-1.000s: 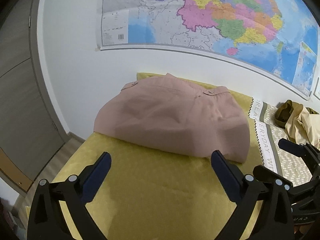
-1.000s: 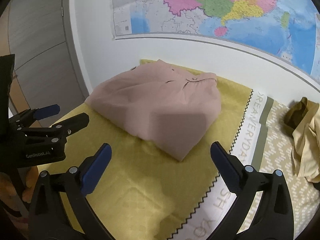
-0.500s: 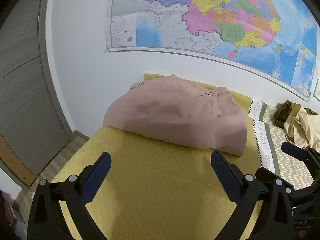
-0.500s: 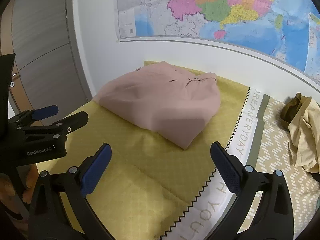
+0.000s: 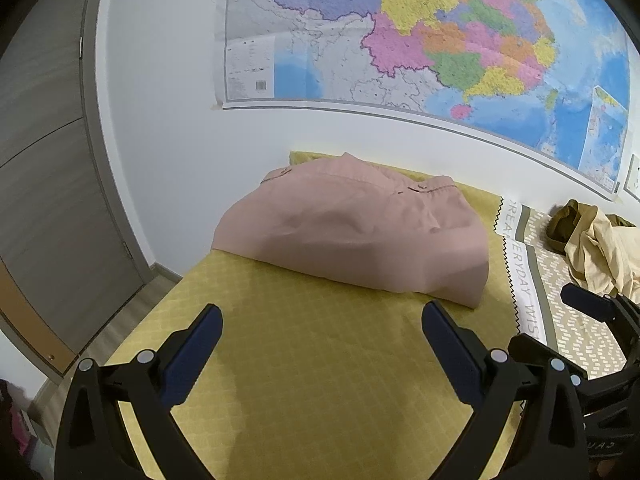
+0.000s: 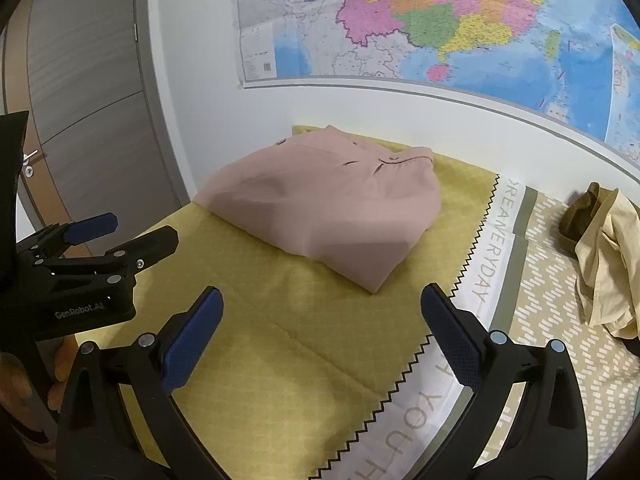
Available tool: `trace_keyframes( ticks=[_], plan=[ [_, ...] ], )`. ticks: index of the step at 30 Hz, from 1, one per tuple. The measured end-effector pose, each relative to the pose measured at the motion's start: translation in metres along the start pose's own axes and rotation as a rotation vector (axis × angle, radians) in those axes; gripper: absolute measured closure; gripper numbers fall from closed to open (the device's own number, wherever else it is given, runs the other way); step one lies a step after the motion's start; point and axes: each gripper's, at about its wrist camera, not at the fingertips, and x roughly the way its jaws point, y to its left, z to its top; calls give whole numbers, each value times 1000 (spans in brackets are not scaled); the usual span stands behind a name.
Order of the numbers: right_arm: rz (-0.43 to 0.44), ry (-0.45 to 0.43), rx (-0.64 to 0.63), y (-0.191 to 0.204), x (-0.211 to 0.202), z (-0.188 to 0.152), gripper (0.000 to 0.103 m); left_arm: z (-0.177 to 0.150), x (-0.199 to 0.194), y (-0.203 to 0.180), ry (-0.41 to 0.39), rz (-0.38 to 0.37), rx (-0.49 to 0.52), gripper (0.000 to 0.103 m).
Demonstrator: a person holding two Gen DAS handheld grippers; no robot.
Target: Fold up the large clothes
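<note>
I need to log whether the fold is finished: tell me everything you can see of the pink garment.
The pink garment is dusty-pink woven cloth, folded into a compact, slightly puffy bundle with small buttoned tabs along its far edge. It lies flat on the yellow bedspread near the wall, one corner pointing towards the cameras. Neither gripper touches it; both are open and held short of it.

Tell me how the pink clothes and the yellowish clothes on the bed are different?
The pink garment is folded into a neat, flat bundle; the cream garment lies crumpled in a loose heap. The pink garment sits on the yellow part of the bed cover, near the wall; the cream garment sits on the patterned part, off to the right. The pink garment lies alone; the cream garment has something olive-brown beside it. Both rest on the bed, and no hand-held gripper touches either.
</note>
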Motion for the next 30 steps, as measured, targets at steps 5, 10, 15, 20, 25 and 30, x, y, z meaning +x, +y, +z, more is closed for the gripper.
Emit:
trace_keyframes(
  ticks=[5, 10, 15, 20, 25, 30],
  plan=[
    [3, -3, 1, -1, -1, 0, 5, 0, -2, 1, -3, 8, 0, 7],
    [-4, -2, 1, 0, -1, 0, 5, 0, -3, 1, -8, 11, 1, 7],
    [-1, 1, 1, 0, -2, 0, 5, 0, -4, 0, -8, 19, 10, 7],
    [-1, -2, 3, -1, -2, 0, 5, 0, -4, 0, -11, 19, 5, 7],
    [-7, -6, 9, 1, -3, 0, 5, -1, -4, -1, -8, 20, 5, 7],
    [-9, -4, 10, 2, -3, 0, 5, -2, -3, -1, -2, 13, 9, 7]
  ],
)
